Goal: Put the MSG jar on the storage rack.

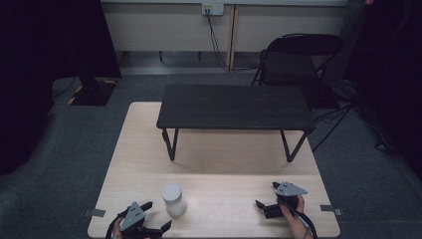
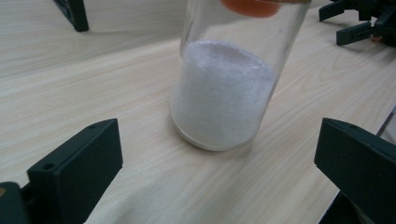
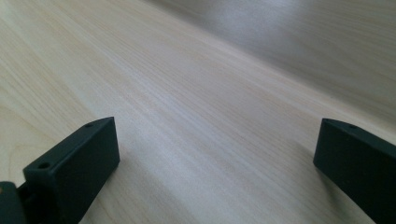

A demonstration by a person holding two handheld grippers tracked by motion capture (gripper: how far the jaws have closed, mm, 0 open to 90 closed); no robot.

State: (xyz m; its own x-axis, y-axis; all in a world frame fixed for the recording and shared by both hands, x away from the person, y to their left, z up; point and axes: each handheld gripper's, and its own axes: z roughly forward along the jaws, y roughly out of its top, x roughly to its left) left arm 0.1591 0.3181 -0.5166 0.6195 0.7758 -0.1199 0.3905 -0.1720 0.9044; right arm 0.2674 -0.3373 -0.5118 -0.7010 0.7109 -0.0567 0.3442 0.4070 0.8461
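A clear glass jar (image 2: 229, 79) with round walls stands upright on the pale wood, roughly half full of fine white powder, with something orange at its top edge in the left gripper view. It stands just ahead of the left gripper (image 2: 217, 158), in line with the gap between its wide-spread jaws, untouched by either. In the high view the jar (image 1: 173, 199) sits just right of that gripper (image 1: 152, 219).

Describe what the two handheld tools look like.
Both are black, with two blocky, square-ended jaws bearing small screw holes. The left tool and right tool each carry a grey three-cornered plate with small dark holes on top. A black cable trails from the right one.
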